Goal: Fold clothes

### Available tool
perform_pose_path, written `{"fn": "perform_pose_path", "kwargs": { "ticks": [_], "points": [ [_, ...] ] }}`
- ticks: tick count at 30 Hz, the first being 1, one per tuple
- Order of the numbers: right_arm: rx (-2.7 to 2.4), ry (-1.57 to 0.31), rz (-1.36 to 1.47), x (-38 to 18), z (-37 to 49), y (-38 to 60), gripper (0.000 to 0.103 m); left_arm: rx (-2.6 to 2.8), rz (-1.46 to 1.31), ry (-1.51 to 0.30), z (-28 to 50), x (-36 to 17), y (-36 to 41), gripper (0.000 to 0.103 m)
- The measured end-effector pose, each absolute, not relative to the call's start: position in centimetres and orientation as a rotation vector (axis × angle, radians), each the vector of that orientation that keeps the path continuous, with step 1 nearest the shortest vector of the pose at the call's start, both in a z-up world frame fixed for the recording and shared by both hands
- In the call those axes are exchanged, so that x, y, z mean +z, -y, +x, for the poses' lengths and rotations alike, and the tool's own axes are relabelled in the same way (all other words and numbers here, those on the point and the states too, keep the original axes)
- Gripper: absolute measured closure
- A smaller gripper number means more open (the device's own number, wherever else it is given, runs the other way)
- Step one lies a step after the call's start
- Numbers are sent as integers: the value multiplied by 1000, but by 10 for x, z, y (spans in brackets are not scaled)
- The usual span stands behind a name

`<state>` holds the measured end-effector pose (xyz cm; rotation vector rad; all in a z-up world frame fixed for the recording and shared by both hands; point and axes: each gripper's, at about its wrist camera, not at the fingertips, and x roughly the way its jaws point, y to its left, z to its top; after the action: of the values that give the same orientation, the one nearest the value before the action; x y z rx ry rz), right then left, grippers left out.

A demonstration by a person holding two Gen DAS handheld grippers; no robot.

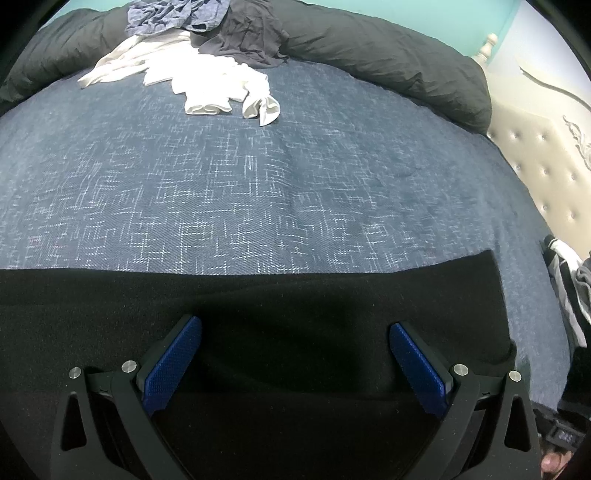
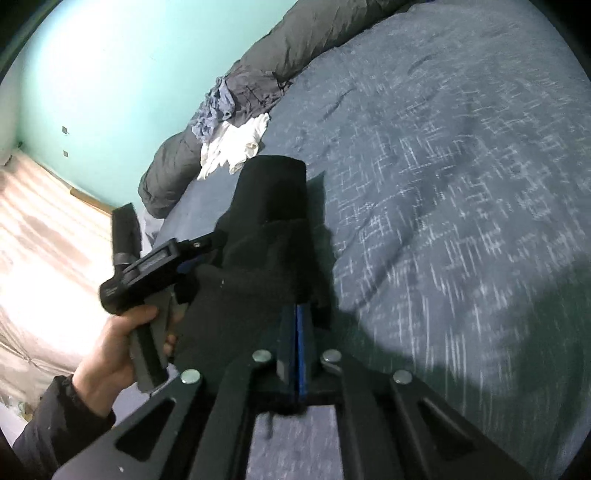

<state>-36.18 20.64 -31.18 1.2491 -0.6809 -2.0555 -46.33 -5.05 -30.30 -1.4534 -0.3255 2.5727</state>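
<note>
My right tool is clamped on the black garment and lifts its end off the bed, I judge to carry it over for a fold. My left tool stands wide above the same cloth at the near edge. Farther off, white clothes and a grey-blue heap lie against the dark duvet at the far edge, clear of my path.

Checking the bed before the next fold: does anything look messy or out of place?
Yes. A crumpled heap of unfolded clothes, white, blue and dark pieces tangled together, lies at the far edge of the bedspread against the rolled dark duvet.
</note>
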Motion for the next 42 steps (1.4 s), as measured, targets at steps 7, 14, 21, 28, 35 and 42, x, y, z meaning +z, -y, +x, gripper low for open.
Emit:
{"fn": "perform_pose_path", "kwargs": {
  "ticks": [7, 14, 21, 28, 35, 42],
  "points": [
    [-2089, 740, 1256, -313, -346, -218, 100, 2586, -1416, 335, -459, -301, 51, 0],
    [-2061, 800, 1289, -318, -349, -212, 52, 2608, -1267, 480, -430, -273, 69, 0],
    [-2041, 867, 1225, -324, -349, -208, 92, 2612, -1206, 468, -364, -252, 77, 0],
    [-2100, 744, 1159, -299, -315, -201, 96, 2628, -1213, 476, -302, -253, 89, 0],
    [-2126, 768, 1155, -308, -294, -204, 96, 2605, -1244, 507, -252, -264, 98, 0],
    [-2075, 877, 1116, -313, -300, -218, 90, 2577, -1274, 599, -238, -278, 112, 0]
  ]
}}
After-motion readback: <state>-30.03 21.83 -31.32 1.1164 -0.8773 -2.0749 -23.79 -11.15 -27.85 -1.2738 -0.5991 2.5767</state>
